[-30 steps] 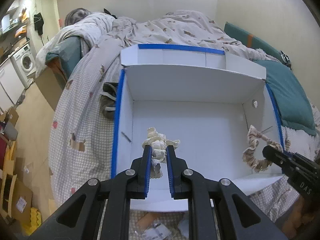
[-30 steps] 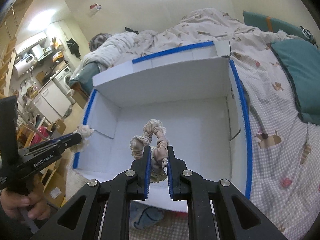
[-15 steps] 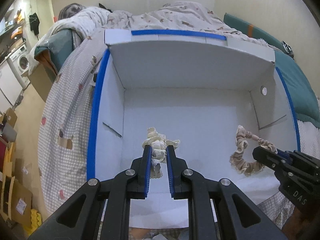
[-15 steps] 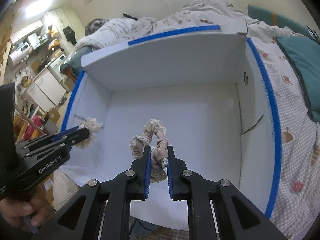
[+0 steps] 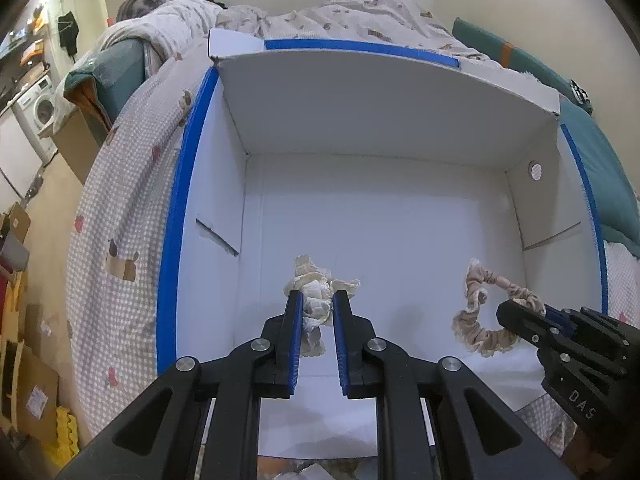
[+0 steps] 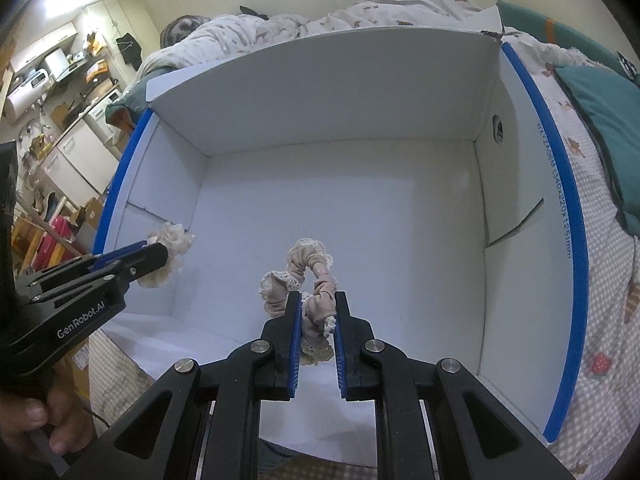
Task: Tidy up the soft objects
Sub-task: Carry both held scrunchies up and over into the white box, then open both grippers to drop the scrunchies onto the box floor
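A white cardboard box with blue-taped rims (image 5: 182, 184) (image 6: 560, 184) stands open on the bed. My left gripper (image 5: 314, 300) is shut on a cream lace scrunchie (image 5: 316, 280) and holds it over the box's near left part; it also shows in the right wrist view (image 6: 170, 256). My right gripper (image 6: 316, 300) is shut on a beige lace-trimmed scrunchie (image 6: 308, 264) over the box's near middle; that scrunchie also shows in the left wrist view (image 5: 484, 312). Both scrunchies hang above the bare box floor.
The bed has a checked pink cover (image 5: 120, 216) and a rumpled duvet (image 5: 360, 12) behind the box. Teal pillows (image 6: 600, 120) lie to the right. A washing machine (image 5: 38, 108) and floor clutter are at the left.
Both grippers have moved forward and down over the box, each still holding its scrunchie. The box now fills both views.
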{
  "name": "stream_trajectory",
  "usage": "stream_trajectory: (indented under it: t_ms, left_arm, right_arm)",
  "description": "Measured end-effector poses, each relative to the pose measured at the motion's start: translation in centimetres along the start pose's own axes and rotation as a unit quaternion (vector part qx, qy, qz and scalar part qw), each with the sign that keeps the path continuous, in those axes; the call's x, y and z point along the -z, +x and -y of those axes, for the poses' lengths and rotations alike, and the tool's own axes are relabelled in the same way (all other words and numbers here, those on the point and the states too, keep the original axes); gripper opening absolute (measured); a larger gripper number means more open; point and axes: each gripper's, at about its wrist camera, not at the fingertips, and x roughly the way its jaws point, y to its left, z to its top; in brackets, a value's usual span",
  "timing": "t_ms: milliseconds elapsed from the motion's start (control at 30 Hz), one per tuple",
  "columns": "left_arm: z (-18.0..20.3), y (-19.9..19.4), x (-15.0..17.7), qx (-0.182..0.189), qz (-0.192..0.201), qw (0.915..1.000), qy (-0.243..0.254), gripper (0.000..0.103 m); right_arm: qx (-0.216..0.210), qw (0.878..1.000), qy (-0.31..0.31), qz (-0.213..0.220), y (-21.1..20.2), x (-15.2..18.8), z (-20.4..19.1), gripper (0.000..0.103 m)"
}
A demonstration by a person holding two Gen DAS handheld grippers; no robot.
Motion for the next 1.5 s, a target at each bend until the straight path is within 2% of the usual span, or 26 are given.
stream_trajectory:
  t_ms: [600, 667, 767, 833, 867, 900, 967, 1000, 1100, 1233, 1500]
  left_arm:
    - [-0.2, 0.1, 0.3, -0.005, -0.006, 1.0000, -0.003, 0.017]
    - [-0.1, 0.1, 0.2, -0.005, -0.006, 1.0000, -0.003, 0.021]
    - [-0.2, -0.1, 0.2, -0.006, -0.003, 1.0000, -0.004, 0.032]
    - [-0.3, -0.4, 0.1, -0.009, 0.007, 0.9999, -0.009, 0.052]
    - [-0.4, -0.6, 0.1, -0.008, 0.011, 0.9998, -0.012, 0.057]
    - [-0.6, -0.9, 0.0, -0.005, 0.017, 0.9997, -0.016, 0.062]
    - [-0.7, -1.2, -0.1, 0.000, 0.024, 0.9994, -0.023, 0.062]
    - [-0.8, -1.3, -0.1, 0.001, 0.024, 0.9994, -0.023, 0.063]
    - [-0.7, -1.2, -0.1, -0.003, 0.022, 0.9995, -0.022, 0.063]
    - [-0.5, -1.2, -0.2, -0.007, 0.021, 0.9996, -0.019, 0.063]
    - [-0.5, -1.3, 0.0, -0.012, 0.022, 0.9995, -0.019, 0.063]
  right_arm:
    - [-0.001, 1.000, 0.010, 0.006, -0.1, -0.4, 0.4, 0.016]
    - [-0.002, 1.000, 0.013, 0.006, 0.0, -0.4, 0.5, 0.016]
    - [-0.001, 1.000, 0.014, 0.008, -0.1, -0.5, 0.5, 0.016]
    - [0.000, 1.000, 0.016, 0.008, -0.1, -0.5, 0.6, 0.017]
    - [0.000, 1.000, 0.017, 0.008, -0.1, -0.4, 0.6, 0.018]
    - [0.001, 1.000, 0.018, 0.008, -0.2, -0.4, 0.7, 0.021]
    - [0.001, 1.000, 0.021, 0.009, -0.2, -0.4, 0.7, 0.027]
    - [0.000, 1.000, 0.024, 0.011, -0.3, -0.4, 0.7, 0.033]
    - [-0.001, 0.999, 0.035, 0.024, -0.7, -0.6, 1.0, 0.074]
    - [0.000, 0.998, 0.046, 0.040, -1.3, -0.9, 1.3, 0.077]
    - [0.000, 0.998, 0.053, 0.035, -1.0, -0.8, 1.7, 0.077]
